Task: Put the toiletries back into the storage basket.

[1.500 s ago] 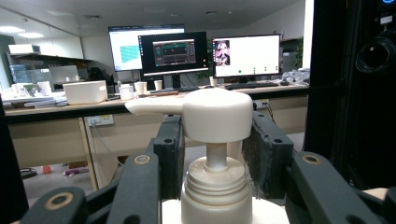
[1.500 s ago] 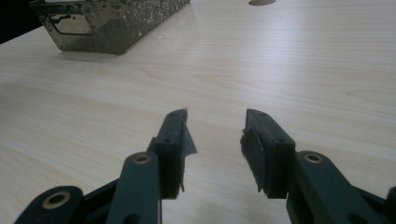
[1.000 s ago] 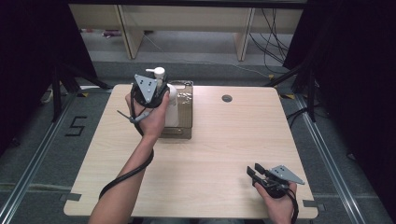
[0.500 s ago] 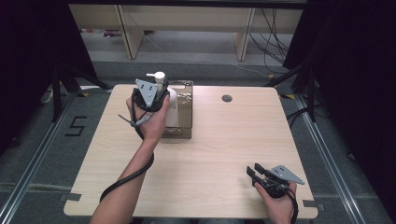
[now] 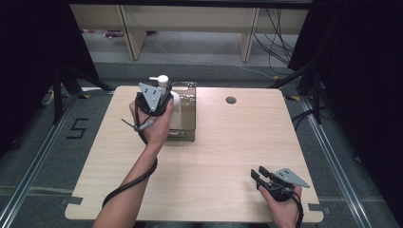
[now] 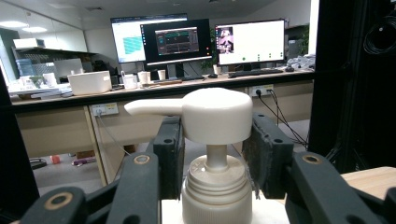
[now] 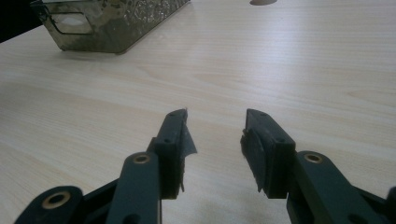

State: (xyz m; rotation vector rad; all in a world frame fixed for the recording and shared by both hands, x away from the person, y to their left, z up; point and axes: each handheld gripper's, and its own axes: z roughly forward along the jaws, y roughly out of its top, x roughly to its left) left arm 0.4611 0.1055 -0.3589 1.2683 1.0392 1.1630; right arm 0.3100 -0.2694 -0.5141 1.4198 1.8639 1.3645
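A white pump bottle (image 5: 174, 101) stands upright over a dark see-through basket (image 5: 189, 124) at the table's back left. My left gripper (image 5: 165, 93) is shut on it, and in the left gripper view (image 6: 215, 151) the pads (image 6: 170, 154) press on either side of the collar beneath the pump head (image 6: 217, 114). Whether the bottle rests in the basket or hangs just above it is hidden by the hand. My right gripper (image 5: 260, 176) lies near the table's front right edge, open with nothing between its jaws (image 7: 215, 135). The basket (image 7: 112, 23) shows far off in the right gripper view.
A round cable hole (image 5: 231, 100) sits in the wooden tabletop (image 5: 228, 142) at the back centre. Pale shelving (image 5: 190, 19) stands beyond the table and dark curtains flank both sides. Several monitors (image 6: 196, 39) line a desk ahead of the left gripper.
The left gripper and the bottle have drifted slightly towards me over the basket. The right gripper has stayed where it was.
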